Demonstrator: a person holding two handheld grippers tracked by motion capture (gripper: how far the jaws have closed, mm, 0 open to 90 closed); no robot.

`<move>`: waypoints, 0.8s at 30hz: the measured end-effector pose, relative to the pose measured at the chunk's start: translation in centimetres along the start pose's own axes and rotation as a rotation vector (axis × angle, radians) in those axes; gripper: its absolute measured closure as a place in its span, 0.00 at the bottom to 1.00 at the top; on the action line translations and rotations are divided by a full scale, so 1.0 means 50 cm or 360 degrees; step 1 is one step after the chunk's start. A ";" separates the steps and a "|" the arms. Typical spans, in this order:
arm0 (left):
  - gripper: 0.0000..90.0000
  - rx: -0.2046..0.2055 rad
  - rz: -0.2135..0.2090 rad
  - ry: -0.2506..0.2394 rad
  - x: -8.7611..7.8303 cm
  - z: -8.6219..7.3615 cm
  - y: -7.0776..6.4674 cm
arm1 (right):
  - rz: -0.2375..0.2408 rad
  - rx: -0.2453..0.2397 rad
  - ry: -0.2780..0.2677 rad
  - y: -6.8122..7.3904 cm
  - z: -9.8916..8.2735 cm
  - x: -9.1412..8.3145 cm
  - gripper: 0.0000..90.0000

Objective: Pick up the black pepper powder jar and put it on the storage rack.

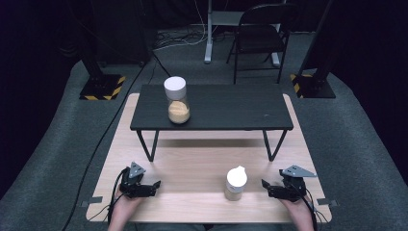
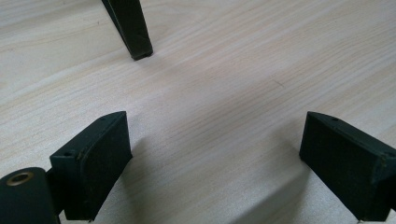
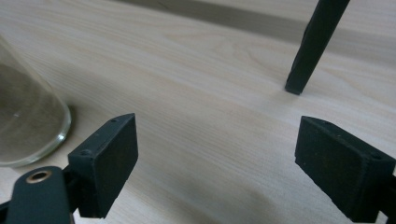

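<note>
Both hands enter at the bottom of the high view: the left gripper and right gripper lie low on the pale counter, jaws spread and empty. A small white-capped jar stands between them, nearer the right; a taller jar stands on the black raised shelf.

Left gripper view: jaws wide over bare wood, a shelf leg ahead.

Right gripper view: jaws wide, the glass jar just beside them. Likely best to square the jaws around its body before closing.
</note>
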State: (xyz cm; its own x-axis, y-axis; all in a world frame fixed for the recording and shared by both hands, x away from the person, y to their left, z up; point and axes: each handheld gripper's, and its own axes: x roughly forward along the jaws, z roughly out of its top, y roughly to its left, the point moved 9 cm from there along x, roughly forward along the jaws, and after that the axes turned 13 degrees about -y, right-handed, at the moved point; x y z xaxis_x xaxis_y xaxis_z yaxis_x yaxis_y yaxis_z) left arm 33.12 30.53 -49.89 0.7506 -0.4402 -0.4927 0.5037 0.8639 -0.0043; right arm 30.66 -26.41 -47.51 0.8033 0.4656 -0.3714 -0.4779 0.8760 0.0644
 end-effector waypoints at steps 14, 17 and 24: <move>0.09 0.0003 -0.0004 0.0000 0.000 0.000 0.001 | 0.0118 -0.0015 -0.0128 0.028 0.030 -0.040 0.15; 0.09 0.0004 -0.0005 0.0000 0.000 0.000 0.001 | 0.0154 -0.0021 -0.0149 0.033 0.037 -0.047 0.15; 0.09 0.0004 -0.0005 0.0000 0.000 0.000 0.001 | 0.0259 -0.0045 -0.0189 0.050 0.050 -0.058 0.16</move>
State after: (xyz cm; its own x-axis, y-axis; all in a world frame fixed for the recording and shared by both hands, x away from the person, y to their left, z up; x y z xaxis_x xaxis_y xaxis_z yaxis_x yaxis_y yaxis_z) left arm 33.14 30.57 -49.89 0.7488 -0.4430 -0.4929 0.5074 0.8617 -0.0037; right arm 28.04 -25.26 -43.94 0.7499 0.6140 -0.2462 -0.6135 0.7847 0.0883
